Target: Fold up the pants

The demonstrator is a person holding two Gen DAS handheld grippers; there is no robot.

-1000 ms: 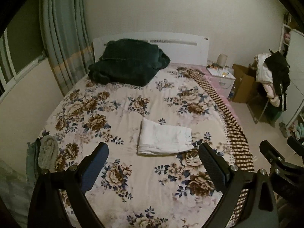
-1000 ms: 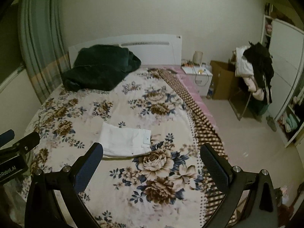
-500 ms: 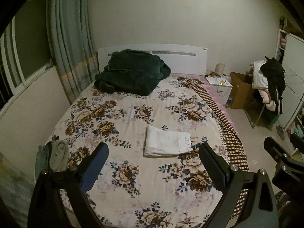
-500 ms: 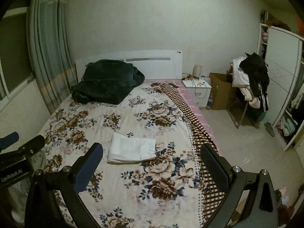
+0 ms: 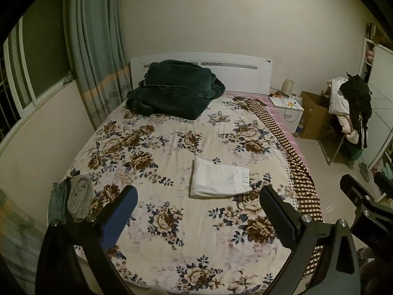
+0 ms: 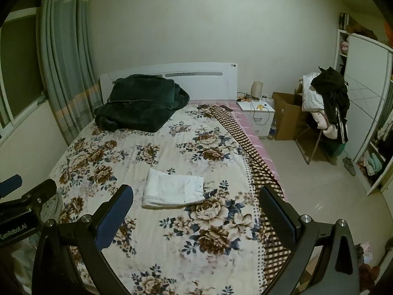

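Pants folded on the bed, both grippers empty and held well clear.

Through the left wrist camera I saw the white pants (image 5: 219,180) lying as a flat, squared bundle on the floral bedspread (image 5: 157,147), toward the foot of the bed and well apart from the dark green blanket (image 5: 174,88) at the headboard; my left gripper (image 5: 197,217) hung above the near edge of the bed with its jaws spread wide on nothing. Through the right wrist camera the pants (image 6: 173,188) looked the same neat rectangle, and my right gripper (image 6: 196,217) also had its jaws spread and empty, away from the cloth. I judged the folding done, with nothing left but perhaps a tidying touch.
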